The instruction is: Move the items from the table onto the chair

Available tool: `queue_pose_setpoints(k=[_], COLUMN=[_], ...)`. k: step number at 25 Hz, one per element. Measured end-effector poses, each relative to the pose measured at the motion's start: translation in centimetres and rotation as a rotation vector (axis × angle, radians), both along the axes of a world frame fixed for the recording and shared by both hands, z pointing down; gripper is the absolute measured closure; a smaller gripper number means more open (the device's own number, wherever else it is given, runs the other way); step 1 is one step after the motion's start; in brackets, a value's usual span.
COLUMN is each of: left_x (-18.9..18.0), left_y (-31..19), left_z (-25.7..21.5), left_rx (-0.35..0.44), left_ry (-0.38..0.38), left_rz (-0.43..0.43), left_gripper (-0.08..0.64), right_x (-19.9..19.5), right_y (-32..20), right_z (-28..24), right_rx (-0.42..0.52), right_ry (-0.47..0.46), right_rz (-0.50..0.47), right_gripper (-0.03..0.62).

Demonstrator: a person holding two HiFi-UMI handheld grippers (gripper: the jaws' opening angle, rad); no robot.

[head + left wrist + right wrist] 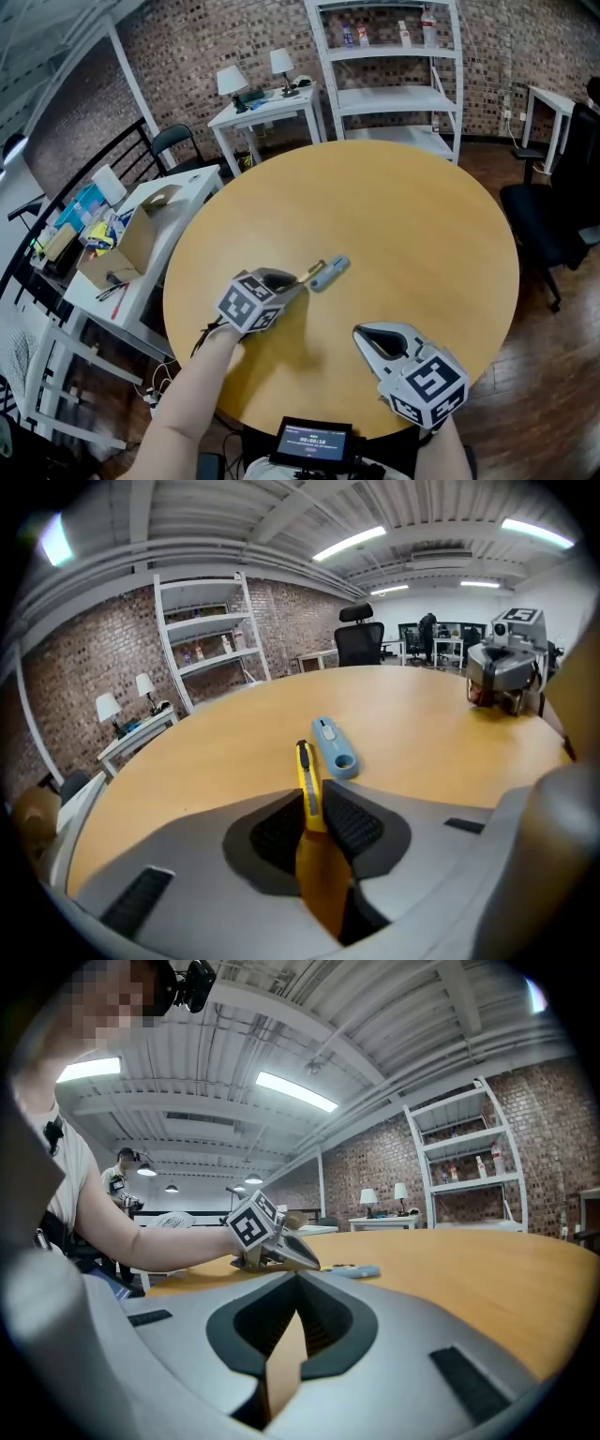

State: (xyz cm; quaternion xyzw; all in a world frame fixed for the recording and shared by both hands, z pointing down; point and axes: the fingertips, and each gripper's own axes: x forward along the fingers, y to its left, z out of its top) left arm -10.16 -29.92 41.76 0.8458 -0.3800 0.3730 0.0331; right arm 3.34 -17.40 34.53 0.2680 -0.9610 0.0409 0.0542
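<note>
Left hand-held gripper (314, 803) partly open round the near end of a yellow box cutter (306, 780) on the round desk (422, 216).

Seen along its own jaws, the left hand-held gripper tilts down at the desk with its jaws a modest way apart. The yellow cutter lies flat on the wood, its near end in the gap between the dark pads and the rest of it pointing away; whether either pad actually presses on it I cannot tell. A blue cutter (334, 747) lies just beside the yellow cutter, on its far right side, outside the jaws. The right hand-held gripper (298, 1279) rests well apart from the yellow cutter, toward the person, with its jaws together and nothing between them.
</note>
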Motion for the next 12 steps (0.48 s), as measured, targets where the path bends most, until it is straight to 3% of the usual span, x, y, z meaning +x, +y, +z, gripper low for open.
queue_pose_setpoints(k=[3, 5, 7, 12], left_x=[0.0, -0.2, -0.6, -2.3], left_y=[0.1, 0.1, 0.1, 1.0], left_z=[-0.1, -0.5, -1.3, -4.5], left_rx=[0.007, 0.008, 0.021, 0.103], left_ry=[-0.005, 0.042, 0.14, 0.49], left_rz=[-0.005, -0.02, -0.058, -0.14], left_gripper=[0.489, 0.494, 0.495, 0.495], right_x=[-0.1, -0.1, 0.0, 0.4], right_y=[0.0, 0.0, 0.0, 0.1], right_z=[0.0, 0.0, 0.0, 0.0], right_rx=[-0.003, -0.004, -0.005, -0.009], right_ry=[0.002, 0.002, 0.007, 0.003], right_rz=[-0.002, -0.002, -0.003, -0.003], right_gripper=[0.591, 0.591, 0.591, 0.591])
